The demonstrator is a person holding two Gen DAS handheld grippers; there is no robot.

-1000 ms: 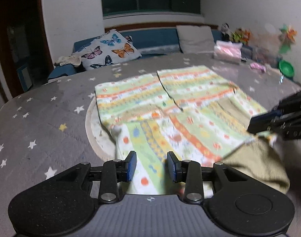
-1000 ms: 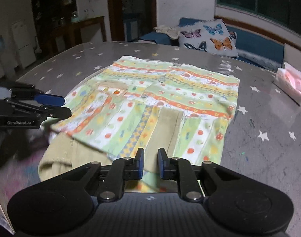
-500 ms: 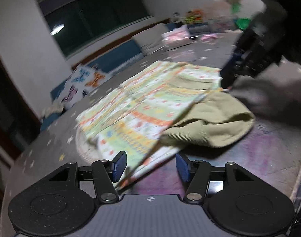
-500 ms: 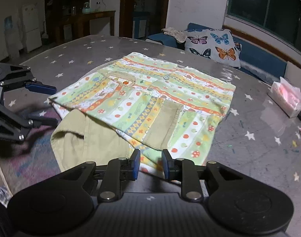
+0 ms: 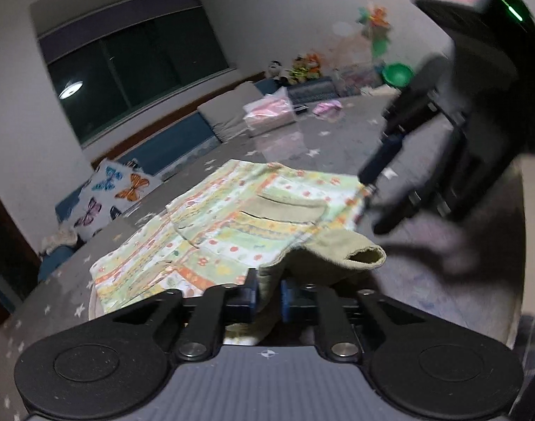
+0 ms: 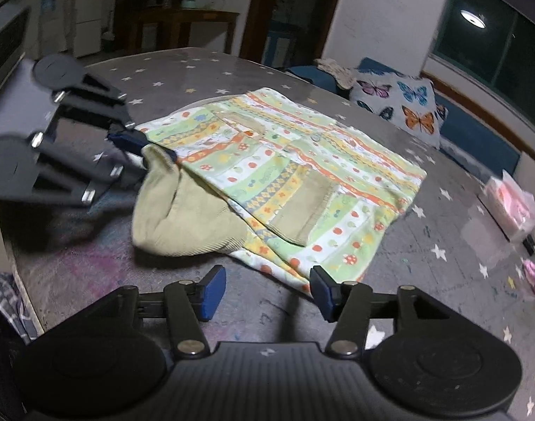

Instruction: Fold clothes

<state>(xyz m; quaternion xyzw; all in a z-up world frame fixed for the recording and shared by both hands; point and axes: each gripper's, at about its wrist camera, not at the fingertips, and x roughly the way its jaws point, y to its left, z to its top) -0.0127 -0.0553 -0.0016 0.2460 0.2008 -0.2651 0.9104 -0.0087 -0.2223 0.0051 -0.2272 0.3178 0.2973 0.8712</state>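
The clear plastic packet with something pink inside lies far to the right of the right gripper, on the table; what it holds exactly I cannot tell. A green bowl stands far ahead of the left gripper, and its inside is not visible.

The left gripper is closed on the olive lining of the patterned garment; the cloth passes between its two blue pads and is pinched there. The rest of the garment spreads ahead of this gripper and to its left, flat on the table. In the right wrist view the same pinch is seen at the left corner of the garment, where the olive lining bulges up beside the left gripper.

The right gripper is wide open and holds nothing. The near edge of the garment lies just ahead of it, close to its right pad, while its left pad is over bare table.

The table is covered with a grey cloth with white stars. Behind it there are a butterfly cushion on a blue bench, a dark window and a dim room with a wooden door frame.
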